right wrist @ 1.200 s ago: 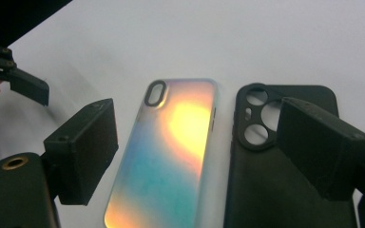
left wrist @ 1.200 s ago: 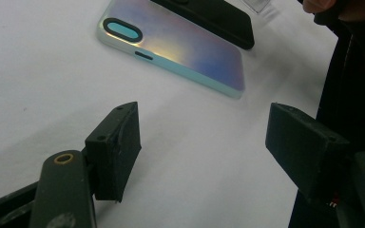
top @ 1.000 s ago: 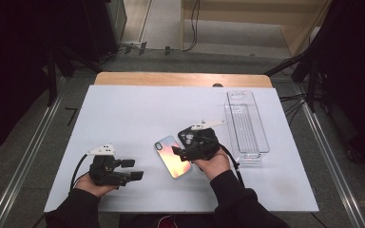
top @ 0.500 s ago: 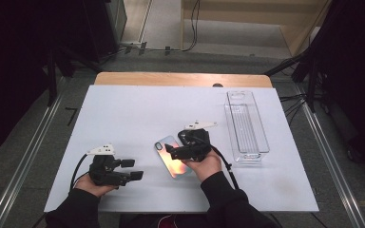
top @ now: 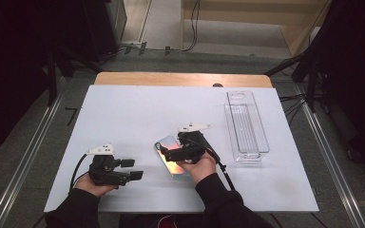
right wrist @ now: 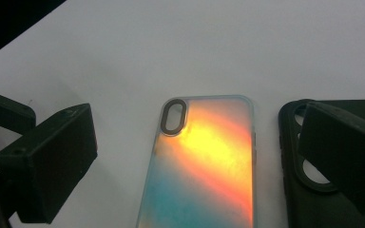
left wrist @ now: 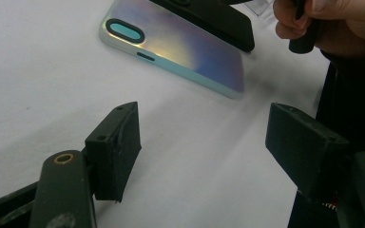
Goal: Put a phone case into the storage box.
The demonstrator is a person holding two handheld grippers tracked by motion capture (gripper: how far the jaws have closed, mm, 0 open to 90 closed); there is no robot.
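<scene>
An iridescent phone case (top: 173,166) lies back up on the white sheet (top: 123,118); its camera cut-out faces away in the right gripper view. My right gripper (top: 166,153) hovers over it, open, with the case (right wrist: 204,171) between and below the two jaws and nothing gripped. A black phone case (right wrist: 313,194) lies right beside it, partly behind the right jaw. My left gripper (top: 133,168) rests at the front left, open and empty (left wrist: 209,147), pointing at the iridescent case (left wrist: 180,47) and the black case (left wrist: 214,21) beyond.
A clear plastic tray (top: 265,142) stands lengthwise at the right of the sheet. The wooden table edge (top: 180,78) runs along the back. A hand (left wrist: 323,23) holds the right gripper's handle.
My right gripper has slid a little to the left, over the iridescent case. The left gripper and both cases have stayed put.
</scene>
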